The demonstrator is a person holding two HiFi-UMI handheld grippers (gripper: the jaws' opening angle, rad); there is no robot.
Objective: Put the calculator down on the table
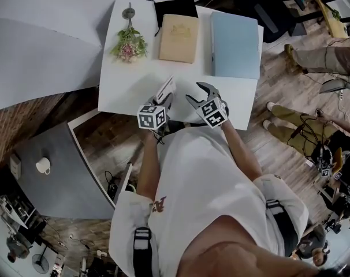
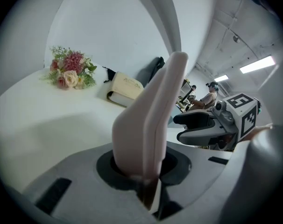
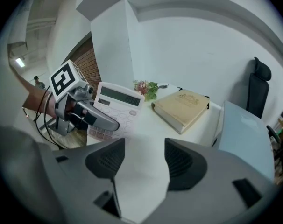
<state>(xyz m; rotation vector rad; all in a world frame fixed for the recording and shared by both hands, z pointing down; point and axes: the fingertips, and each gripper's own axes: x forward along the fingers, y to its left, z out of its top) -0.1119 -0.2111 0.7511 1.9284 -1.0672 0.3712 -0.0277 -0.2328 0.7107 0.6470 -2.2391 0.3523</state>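
Left gripper view puts the calculator (image 2: 151, 125) dead centre, standing on edge between the jaws of my left hand-held gripper (image 2: 148, 176), which are drawn narrow and pinch its lower end. In the head view it sits at mid-frame, tilted up over the near edge of the white bench (image 1: 129, 85). I cannot tell whether it touches the top, though I judge it hangs just above. Holding it by one end should let the far end land first. My right hand-held gripper (image 3: 141, 160) hangs just to its right, jaws wide with only bare bench between them, likely standing by. Both forearms reach forward, grippers angled downward. Further up the frame lie a small bouquet (image 1: 129, 44), a tan book (image 1: 179, 37) and a pale blue folder (image 1: 235, 44), well apart from the landing spot.
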